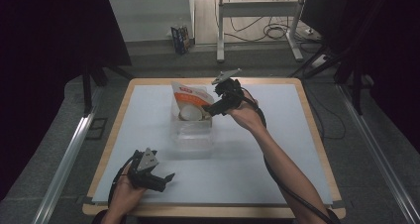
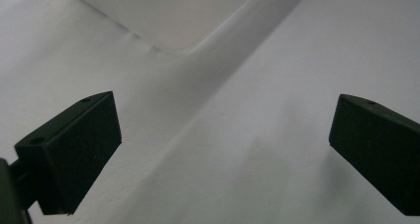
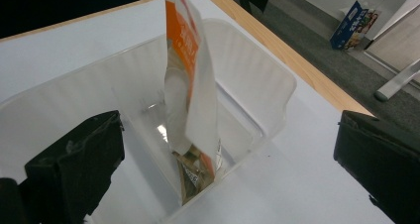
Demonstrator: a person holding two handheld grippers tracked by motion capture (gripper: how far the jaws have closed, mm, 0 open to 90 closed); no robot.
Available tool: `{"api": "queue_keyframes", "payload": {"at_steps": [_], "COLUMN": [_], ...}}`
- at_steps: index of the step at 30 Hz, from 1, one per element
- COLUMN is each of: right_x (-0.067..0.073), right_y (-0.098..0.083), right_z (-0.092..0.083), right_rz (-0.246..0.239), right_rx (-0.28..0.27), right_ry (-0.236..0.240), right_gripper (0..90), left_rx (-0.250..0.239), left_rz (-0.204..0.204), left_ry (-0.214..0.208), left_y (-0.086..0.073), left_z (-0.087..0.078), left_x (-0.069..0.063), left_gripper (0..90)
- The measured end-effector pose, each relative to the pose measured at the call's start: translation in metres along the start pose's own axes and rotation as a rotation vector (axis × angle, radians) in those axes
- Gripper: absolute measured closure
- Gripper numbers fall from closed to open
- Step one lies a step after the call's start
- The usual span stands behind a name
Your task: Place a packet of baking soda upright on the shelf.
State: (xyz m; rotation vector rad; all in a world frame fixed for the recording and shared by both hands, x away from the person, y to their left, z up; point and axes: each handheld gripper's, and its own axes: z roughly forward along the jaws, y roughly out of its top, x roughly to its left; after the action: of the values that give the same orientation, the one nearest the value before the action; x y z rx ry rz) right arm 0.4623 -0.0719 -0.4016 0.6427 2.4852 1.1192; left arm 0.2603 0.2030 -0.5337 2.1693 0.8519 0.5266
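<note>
Wide-open right gripper [image 3: 228, 149] frames the orange-and-white pouch [image 3: 190, 85] upright in the clear plastic bin [image 3: 257, 75], unheld; left gripper [image 1: 166, 179] gapes empty.

I see the orange-and-white pouch [image 3: 190, 80] standing upright inside the clear plastic bin [image 3: 257, 80], near the table's far edge.

At the centre of the high view, the bin [image 1: 192, 130] is clear, glossy plastic with ribbed walls. In it stands a pouch [image 3: 190, 85] of smooth printed film, orange and white, slightly shiny. The bench [image 1: 257, 169] has a matt white top edged in pale wood. The right tongs [image 3: 230, 159] and left tongs [image 2: 225, 149] show matt black, faintly grainy jaws.
</note>
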Motion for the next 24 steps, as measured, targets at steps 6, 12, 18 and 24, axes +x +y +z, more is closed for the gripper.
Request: {"api": "queue_keyframes", "payload": {"at_steps": [6, 12, 18, 24], "right_x": [0.003, 0.005, 0.007, 0.008], "right_y": [-0.003, -0.008, -0.015, -0.02], "right_z": [-0.004, -0.007, -0.009, -0.015], "right_rz": [0.021, 0.044, 0.046, 0.054], "right_rx": [-0.029, -0.037, -0.038, -0.037], "right_ry": [0.011, 0.034, 0.033, 0.031], "right_gripper": [0.0, 0.0, 0.0, 0.0], "left_rx": [0.0, 0.003, 0.001, -0.027], "left_rz": [0.0, 0.003, 0.002, -0.013], "left_ry": [-0.001, -0.001, 0.0, -0.027], "left_y": [0.0, 0.0, 0.0, 0.0], "left_z": [0.0, 0.0, 0.0, -0.002], "left_x": [0.0, 0.0, 0.0, 0.002], "left_gripper": [0.0, 0.0, 0.0, 0.0]}}
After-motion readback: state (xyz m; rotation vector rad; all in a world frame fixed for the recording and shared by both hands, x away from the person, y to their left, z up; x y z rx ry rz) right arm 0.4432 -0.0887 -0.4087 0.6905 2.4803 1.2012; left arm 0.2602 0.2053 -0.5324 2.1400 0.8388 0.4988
